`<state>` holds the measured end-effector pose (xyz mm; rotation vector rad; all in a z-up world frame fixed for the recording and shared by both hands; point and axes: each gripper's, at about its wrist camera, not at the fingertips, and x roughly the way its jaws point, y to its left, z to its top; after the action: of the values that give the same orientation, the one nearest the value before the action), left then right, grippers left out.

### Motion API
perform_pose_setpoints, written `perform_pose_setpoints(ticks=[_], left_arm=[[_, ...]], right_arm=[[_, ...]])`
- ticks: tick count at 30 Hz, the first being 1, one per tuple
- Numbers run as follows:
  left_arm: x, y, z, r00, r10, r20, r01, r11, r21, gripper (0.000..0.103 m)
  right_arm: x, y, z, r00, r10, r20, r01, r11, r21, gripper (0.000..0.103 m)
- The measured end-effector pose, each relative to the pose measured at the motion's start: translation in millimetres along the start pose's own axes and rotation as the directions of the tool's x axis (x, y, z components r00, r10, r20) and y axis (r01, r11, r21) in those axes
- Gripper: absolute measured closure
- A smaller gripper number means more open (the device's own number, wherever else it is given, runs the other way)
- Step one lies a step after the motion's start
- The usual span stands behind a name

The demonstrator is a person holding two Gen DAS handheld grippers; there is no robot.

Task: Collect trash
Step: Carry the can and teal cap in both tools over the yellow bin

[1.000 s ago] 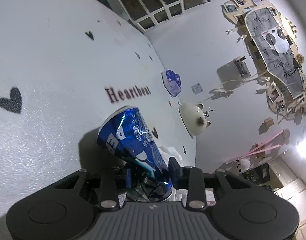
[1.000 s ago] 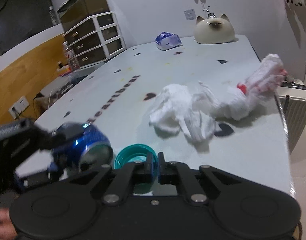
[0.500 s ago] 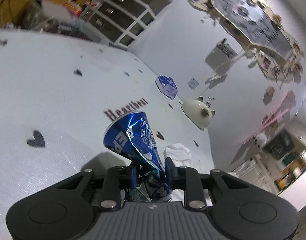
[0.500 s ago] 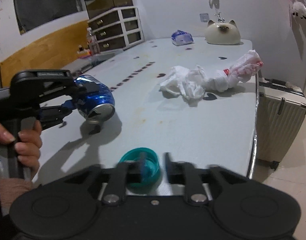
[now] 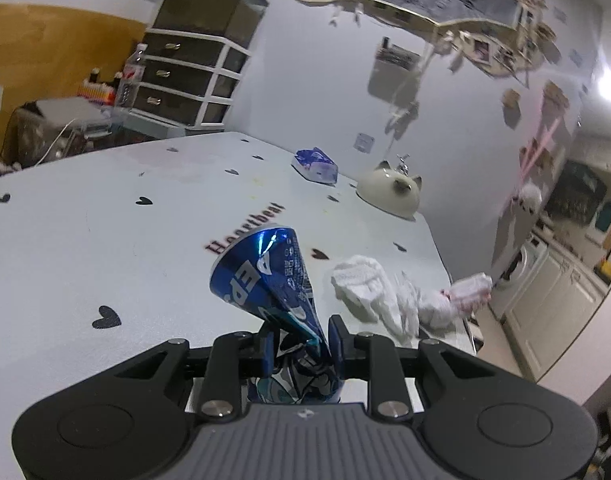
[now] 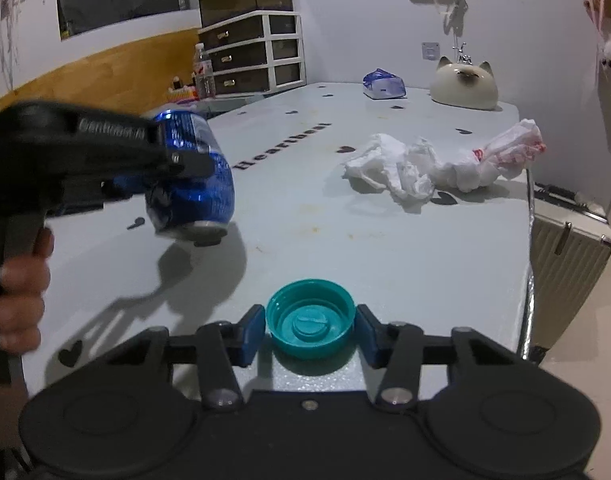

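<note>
left gripper (image 5: pixel 299 346) is clamped on a crushed blue can (image 5: pixel 267 280), pinched near its flattened end, the can lifted clear of the table (image 5: pixel 85 248) and casting a shadow on it. right gripper (image 6: pixel 309 330) has its jaws parted, having just been opening; a teal cap (image 6: pixel 310 322) lies open side up on the table's near edge between the blue pads (image 6: pixel 249 334), with a narrow gap on either side, so nothing is gripped. a hand (image 6: pixel 19 292) wraps the left tool's handle at the frame's left. farther along, near the right edge, lies crumpled white tissue (image 6: pixel 389 168), touching a wadded white wrapper with red print (image 6: pixel 513 148). lettering "heartbeat" (image 6: pixel 281 146) and black hearts mark the tabletop. at the far end sit a blue-and-white packet (image 6: pixel 383 85) and a cat-shaped ornament (image 6: pixel 463 85). beyond the table stands a drawer unit (image 6: pixel 257 52); a pale suitcase (image 6: pixel 565 256) stands beside the table's right edge.
</note>
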<state>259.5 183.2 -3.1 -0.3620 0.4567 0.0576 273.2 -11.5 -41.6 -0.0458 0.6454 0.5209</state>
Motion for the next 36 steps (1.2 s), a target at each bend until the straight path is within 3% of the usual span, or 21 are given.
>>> perform_pose_setpoints(ticks=[11, 23, 36], left_arm=[[-37, -20, -19, 1.000, 0.017, -0.021, -0.015, 0.995, 0.099, 0.076], [-80, -61, -41, 0.999, 0.001, -0.036, 0.006, 0.979, 0.202, 0.076], [-118, -129, -83, 0.996, -0.080, -0.049, 0.090, 0.959, 0.269, 0.076]], right_arm=[[-48, -16, 0, 0.994, -0.047, 0.095, 0.044, 0.998, 0.035, 0.054], [-114, -36, -11, 0.972, -0.161, 0.172, 0.154, 0.987, 0.054, 0.054], [-191, -75, -49, 0.939, -0.260, 0.224, 0.241, 0.964, 0.110, 0.054]])
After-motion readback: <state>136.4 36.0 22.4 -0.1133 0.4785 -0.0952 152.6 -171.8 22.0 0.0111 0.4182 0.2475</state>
